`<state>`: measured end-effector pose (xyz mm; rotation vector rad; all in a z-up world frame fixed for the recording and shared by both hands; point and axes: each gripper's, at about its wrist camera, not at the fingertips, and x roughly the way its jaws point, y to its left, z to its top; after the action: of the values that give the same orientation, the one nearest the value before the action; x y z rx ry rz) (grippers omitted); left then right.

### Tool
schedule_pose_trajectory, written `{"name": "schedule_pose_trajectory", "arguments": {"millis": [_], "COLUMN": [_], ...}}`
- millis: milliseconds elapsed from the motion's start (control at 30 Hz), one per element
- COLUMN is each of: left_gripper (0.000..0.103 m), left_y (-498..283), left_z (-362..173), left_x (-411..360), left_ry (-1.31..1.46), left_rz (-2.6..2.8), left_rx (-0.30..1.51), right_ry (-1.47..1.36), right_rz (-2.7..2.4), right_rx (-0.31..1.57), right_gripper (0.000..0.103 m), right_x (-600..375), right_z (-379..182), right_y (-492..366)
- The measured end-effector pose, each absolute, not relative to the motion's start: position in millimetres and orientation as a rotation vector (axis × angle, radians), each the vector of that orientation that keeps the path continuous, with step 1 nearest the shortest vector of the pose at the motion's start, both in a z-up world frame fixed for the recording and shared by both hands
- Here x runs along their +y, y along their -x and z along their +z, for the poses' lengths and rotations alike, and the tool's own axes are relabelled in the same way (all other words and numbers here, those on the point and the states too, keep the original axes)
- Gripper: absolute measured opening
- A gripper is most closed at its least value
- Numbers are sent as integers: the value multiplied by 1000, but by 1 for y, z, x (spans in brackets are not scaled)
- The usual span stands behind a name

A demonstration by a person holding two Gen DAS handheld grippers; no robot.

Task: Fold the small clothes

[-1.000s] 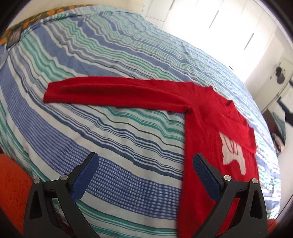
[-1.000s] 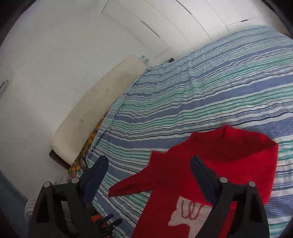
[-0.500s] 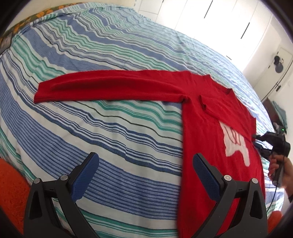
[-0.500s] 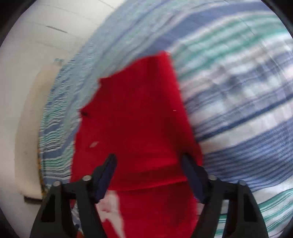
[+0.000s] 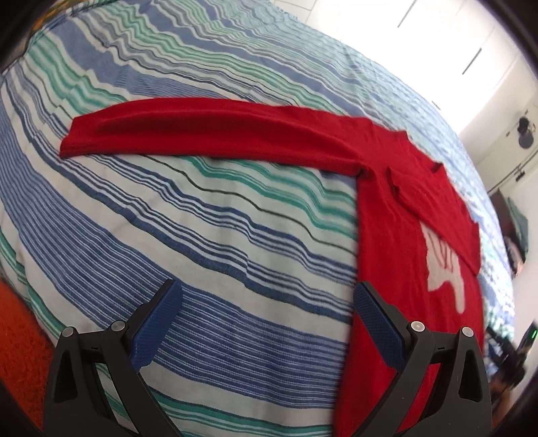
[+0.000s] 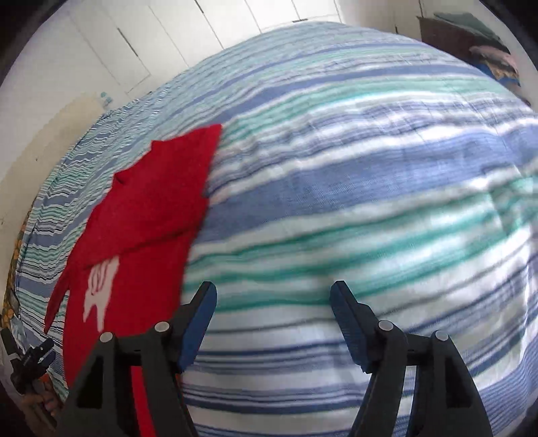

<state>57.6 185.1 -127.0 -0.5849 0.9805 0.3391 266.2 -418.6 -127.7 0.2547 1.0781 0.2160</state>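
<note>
A small red sweater [image 5: 400, 215] with a white motif [image 5: 444, 269] lies flat on the striped bed cover [image 5: 201, 218]. One sleeve [image 5: 208, 131] stretches out to the left; the other sleeve is folded across the chest. My left gripper [image 5: 265, 299] hovers open near the sweater's lower left edge, its right finger over red fabric, nothing between the jaws. In the right wrist view the sweater [image 6: 141, 215] lies left of my right gripper [image 6: 272, 295], whose jaws are opening over bare striped cover with nothing between them.
The bed cover [image 6: 370, 168] spreads wide to the right of the sweater. White wardrobe doors [image 6: 141, 43] stand behind the bed. An orange rug [image 5: 16, 353] lies at the bed's near left edge. Stacked cloth on dark furniture [image 6: 470, 30] sits at far right.
My right gripper dropped toward the bed and swung right, off the folded sleeve onto bare cover; its jaws narrowed, then widened. The left view shifted only slightly.
</note>
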Motion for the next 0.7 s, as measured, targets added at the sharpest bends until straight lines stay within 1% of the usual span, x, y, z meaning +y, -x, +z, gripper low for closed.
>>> {"name": "schedule_pose_trajectory", "arguments": {"millis": [67,133,167,200,233,267,300,400,567,667,700], "left_gripper": [102,102,102,102,101,101,101,97,96,94,90], "left_y": [-55,-51,-48,-45,-40,-35,-31,-15,-14,-15,-16], "left_z": [-121,-116,-116,-117,-121,-126,-132,-151,-157,-166,-166], "left_x": [203,233,251,269,288,303,315,339,357,371,375], "left_ry": [657,760,825,894,968,1022,1071,1188,1220,1266,1268], "left_rz": [332,360,382,399,419,446,480,500,491,515,525], "left_rx": [935,860,821,779,734,710,698,664,596,544,531], "right_ry": [-300,-303,-284,-264,-240,-212,-172,-94,-97,-91,-88], "right_rz": [214,204,207,218,234,245,246,230,238,237,236], "right_rx": [1007,982,984,990,996,998,999,994,992,993,994], "right_gripper": [71,72,75,81,85,91,94,96,98,99,99], "right_x": [-429,-430,-427,-422,-417,-414,-408,-396,-399,-398,-398], "right_z": [-130,-130,-130,-130,-130,-130,-131,-135,-137,-138,-138], "right_y": [-244,-238,-240,-243,-246,-246,-246,-244,-244,-244,-244]}}
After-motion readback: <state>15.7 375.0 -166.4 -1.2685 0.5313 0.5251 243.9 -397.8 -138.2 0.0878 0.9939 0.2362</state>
